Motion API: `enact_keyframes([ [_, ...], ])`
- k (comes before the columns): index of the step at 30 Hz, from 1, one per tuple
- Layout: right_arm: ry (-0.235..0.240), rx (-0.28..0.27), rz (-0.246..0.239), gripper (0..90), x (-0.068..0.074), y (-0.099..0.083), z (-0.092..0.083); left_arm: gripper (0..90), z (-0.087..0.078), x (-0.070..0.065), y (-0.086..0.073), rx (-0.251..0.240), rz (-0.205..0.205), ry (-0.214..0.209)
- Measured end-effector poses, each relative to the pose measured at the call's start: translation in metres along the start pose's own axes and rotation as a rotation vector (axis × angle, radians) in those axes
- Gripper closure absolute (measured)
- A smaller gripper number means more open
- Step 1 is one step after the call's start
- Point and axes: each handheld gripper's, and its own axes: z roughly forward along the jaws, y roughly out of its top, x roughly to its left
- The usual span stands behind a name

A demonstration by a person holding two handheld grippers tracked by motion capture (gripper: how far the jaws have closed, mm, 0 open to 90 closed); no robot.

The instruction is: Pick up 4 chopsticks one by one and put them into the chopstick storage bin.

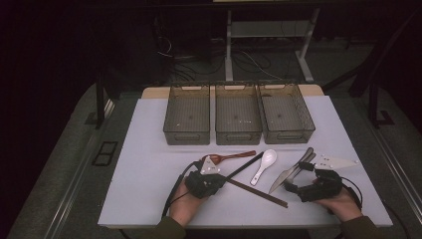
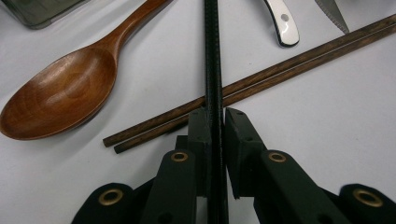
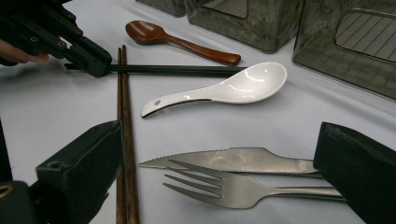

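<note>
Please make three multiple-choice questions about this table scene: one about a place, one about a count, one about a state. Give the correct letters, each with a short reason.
1. Where does the wooden spoon lie?
A. inside the middle bin
B. on the table in front of the bins
C. under the fork

2. How many clear bins stand in the row at the back of the table?
A. two
B. three
C. four

3. What is the state of the left gripper?
A. wide open above the knife
B. shut on nothing
C. shut on the black chopsticks

Answers:
1 B, the high view shows it on the white surface just before the bins.
2 B, three stand side by side in the high view.
3 C, the left gripper view shows both jaws pressed against the black sticks.
</note>
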Motion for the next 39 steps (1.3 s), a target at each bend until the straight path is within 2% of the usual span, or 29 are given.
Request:
enact_keyframes([
  [8, 0.002, -0.001, 0.004, 1.6, 0.000, 0.000, -0.001, 79.9, -0.008, 0.010, -0.002, -0.006, 0.000, -0.032],
  [17, 0.001, -0.005, 0.003, 1.6, -0.001, 0.000, -0.001, 79.9, -0.017, 0.020, -0.006, 0.011, 0.030, -0.072],
  [22, 0.002, -0.005, 0.004, 1.6, -0.001, 0.000, -0.002, 79.9, -0.025, 0.029, -0.011, 0.028, 0.071, -0.108],
  [27, 0.003, -0.005, 0.005, 1.6, -0.001, 0.000, -0.002, 79.8, -0.032, 0.038, -0.018, 0.034, 0.076, -0.131],
  [33, 0.003, -0.004, 0.003, 1.6, -0.001, 0.000, -0.001, 78.8, -0.030, 0.040, -0.019, 0.052, 0.089, -0.140],
  [39, 0.003, -0.001, 0.002, 1.6, 0.000, 0.000, -0.001, 72.3, -0.029, 0.040, -0.019, 0.052, 0.089, -0.132],
])
